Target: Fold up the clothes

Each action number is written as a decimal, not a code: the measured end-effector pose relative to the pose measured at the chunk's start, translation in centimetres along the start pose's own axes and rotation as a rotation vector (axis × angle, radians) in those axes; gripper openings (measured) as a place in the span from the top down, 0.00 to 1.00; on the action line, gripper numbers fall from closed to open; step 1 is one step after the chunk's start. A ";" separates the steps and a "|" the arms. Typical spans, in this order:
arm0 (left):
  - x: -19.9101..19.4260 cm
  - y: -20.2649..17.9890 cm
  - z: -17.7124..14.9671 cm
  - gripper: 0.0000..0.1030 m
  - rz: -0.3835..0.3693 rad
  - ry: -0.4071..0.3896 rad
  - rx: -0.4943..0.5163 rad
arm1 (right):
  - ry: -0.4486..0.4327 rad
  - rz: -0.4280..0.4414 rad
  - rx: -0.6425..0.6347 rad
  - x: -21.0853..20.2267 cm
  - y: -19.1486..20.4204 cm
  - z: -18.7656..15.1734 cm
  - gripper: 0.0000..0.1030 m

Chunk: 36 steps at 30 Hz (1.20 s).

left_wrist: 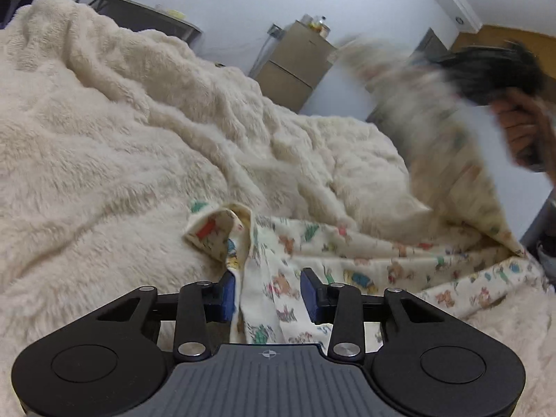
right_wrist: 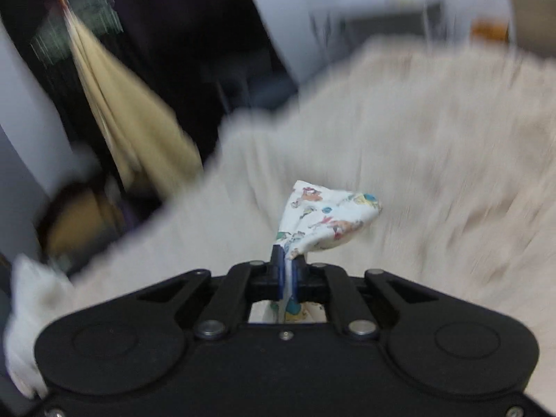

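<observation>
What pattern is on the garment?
Cream garment with small colourful cartoon prints; clearest in left wrist view.

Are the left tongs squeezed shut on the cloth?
No, the left tongs stand open, with the printed cloth lying loose in the gap between their blue pads.

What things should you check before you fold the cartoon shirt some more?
1. Right gripper pinching the printed garment: ok, fingers shut on cloth.
2. Left gripper holding it: not ok, fingers apart with cloth loose between.
3. Garment lying flat: not ok, one side lifted and bunched.
4. Fluffy blanket smooth underneath: not ok, rumpled.
5. Right-side view sharp enough to aim: not ok, blurred.
</observation>
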State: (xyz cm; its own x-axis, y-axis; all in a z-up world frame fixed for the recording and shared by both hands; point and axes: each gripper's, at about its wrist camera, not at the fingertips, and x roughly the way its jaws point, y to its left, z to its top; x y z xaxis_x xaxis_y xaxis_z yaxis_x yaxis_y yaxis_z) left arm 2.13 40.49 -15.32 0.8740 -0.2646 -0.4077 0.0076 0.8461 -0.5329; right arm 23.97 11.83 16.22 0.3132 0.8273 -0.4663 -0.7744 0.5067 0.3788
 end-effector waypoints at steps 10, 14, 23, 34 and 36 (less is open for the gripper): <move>2.0 4.1 1.1 0.40 -0.048 0.031 -0.265 | -0.378 -0.232 -0.051 -26.0 0.5 6.1 0.97; 3.2 3.0 3.8 0.99 -0.048 0.057 -0.182 | -0.410 -0.305 -0.037 -30.5 -1.5 6.6 0.97; -2.0 0.7 12.1 0.80 0.183 -0.015 -0.028 | -0.447 -0.356 0.008 -34.0 -5.2 6.0 0.97; -4.9 3.4 2.6 0.28 0.063 0.156 -0.063 | -0.393 -0.350 -0.050 -29.9 -2.7 6.7 0.97; -3.6 2.6 0.9 0.30 0.012 0.214 -0.047 | -0.392 -0.352 -0.053 -29.5 -2.1 6.9 0.97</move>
State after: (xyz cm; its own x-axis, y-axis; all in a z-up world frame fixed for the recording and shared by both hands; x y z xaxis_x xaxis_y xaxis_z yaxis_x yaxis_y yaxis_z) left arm -0.54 44.01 -14.60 0.7506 -0.3509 -0.5599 -0.0298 0.8285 -0.5592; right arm 20.17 -12.01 34.64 0.7334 0.6434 -0.2196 -0.6092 0.7653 0.2077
